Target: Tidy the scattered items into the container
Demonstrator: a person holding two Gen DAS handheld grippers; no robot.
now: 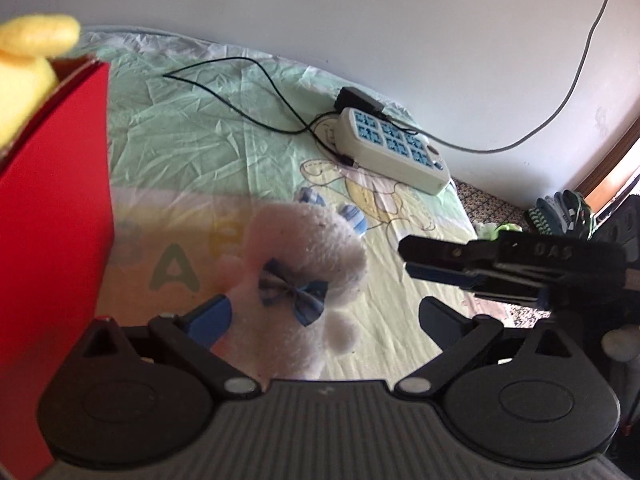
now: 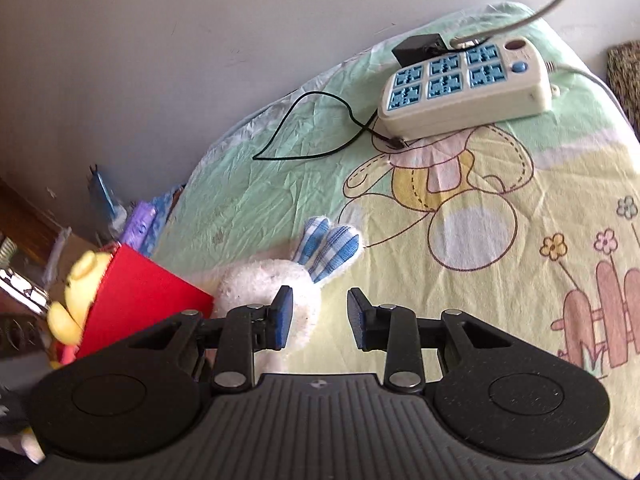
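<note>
A white plush bunny point(image 1: 304, 248) with a blue checked bow lies on the sheet between the fingers of my left gripper point(image 1: 324, 314). That gripper is open: its right finger stands clear of the plush. The red box point(image 1: 56, 200) rises at the left with a yellow plush toy point(image 1: 24, 60) sticking out of it. My right gripper point(image 1: 404, 258) comes in from the right, seen edge-on. In the right wrist view the right gripper point(image 2: 320, 316) is open with nothing between its pads. Its left finger is in front of the bunny point(image 2: 260, 284), next to the red box point(image 2: 140, 296) and yellow toy point(image 2: 80, 292).
A cream power strip point(image 1: 396, 148) point(image 2: 464, 80) with a black adapter and a thin black cable point(image 1: 248, 92) lies at the back of the bed near the wall. The bed's edge drops at the right, with gloves point(image 1: 560, 216) on the floor.
</note>
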